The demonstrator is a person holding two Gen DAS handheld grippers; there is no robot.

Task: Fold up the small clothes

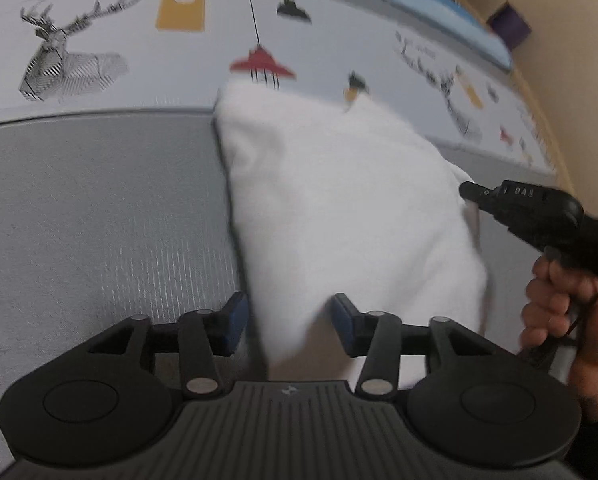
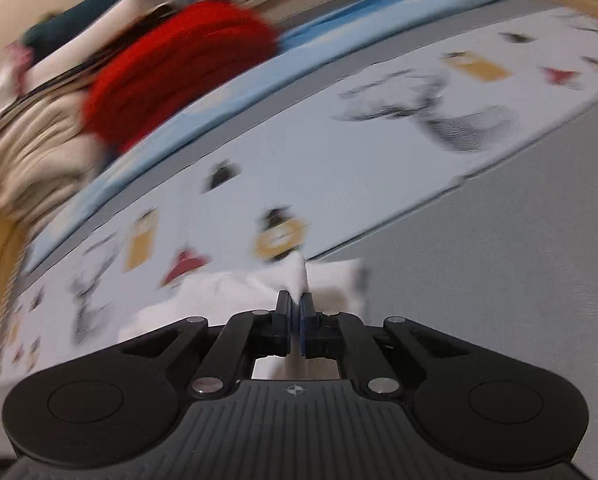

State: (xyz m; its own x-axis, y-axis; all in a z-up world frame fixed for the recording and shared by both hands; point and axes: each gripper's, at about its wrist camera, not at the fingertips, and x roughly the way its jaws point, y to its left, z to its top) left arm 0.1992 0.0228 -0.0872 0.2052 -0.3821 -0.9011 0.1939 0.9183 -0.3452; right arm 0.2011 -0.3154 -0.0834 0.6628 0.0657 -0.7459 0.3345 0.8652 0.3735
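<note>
A small white garment [image 1: 339, 208] lies on the grey bed cover, partly lifted. In the left wrist view my left gripper [image 1: 289, 322] is open, its blue pads on either side of the garment's near corner. My right gripper [image 1: 475, 194] shows at the right of that view, held by a hand, pinching the garment's right edge. In the right wrist view my right gripper [image 2: 295, 314] is shut on a fold of the white garment [image 2: 299, 276], which rises between the pads.
A white printed sheet [image 1: 139, 60] with deer and lamp motifs lies behind the garment; it also shows in the right wrist view [image 2: 339, 152]. A pile of red [image 2: 179, 76] and beige clothes [image 2: 35, 160] sits at the far left. A blue edge [image 2: 259, 80] borders the bed.
</note>
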